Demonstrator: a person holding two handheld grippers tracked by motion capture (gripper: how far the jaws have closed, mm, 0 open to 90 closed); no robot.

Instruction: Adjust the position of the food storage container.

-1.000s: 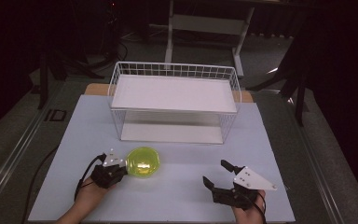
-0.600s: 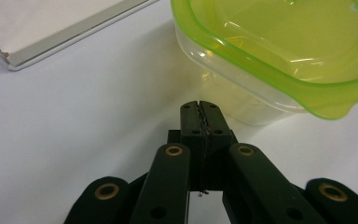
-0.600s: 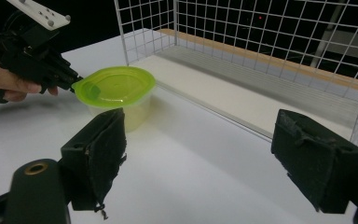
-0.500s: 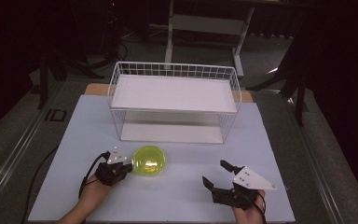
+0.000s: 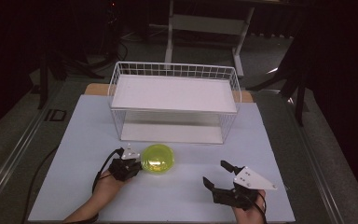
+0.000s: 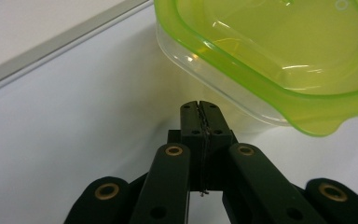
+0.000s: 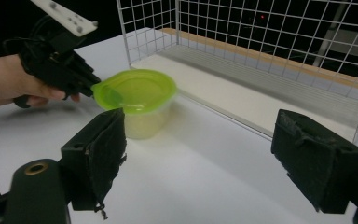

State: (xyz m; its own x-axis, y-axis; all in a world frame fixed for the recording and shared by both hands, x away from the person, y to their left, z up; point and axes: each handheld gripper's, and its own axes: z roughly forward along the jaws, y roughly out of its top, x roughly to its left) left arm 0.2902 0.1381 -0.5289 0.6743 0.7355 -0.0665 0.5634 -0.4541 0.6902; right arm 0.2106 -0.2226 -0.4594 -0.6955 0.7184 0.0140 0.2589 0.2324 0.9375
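Patience pays here: our left gripper (image 5: 135, 166), jaws pressed together on nothing, nudges the green-lidded container (image 5: 157, 158) near the wire rack (image 5: 174, 70). We should push low and steadily so it slides without tipping. Our right gripper (image 5: 216, 175) waits spread wide.

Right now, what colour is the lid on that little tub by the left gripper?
The lid is translucent lime green, on a clear tub; the right gripper view shows it best.
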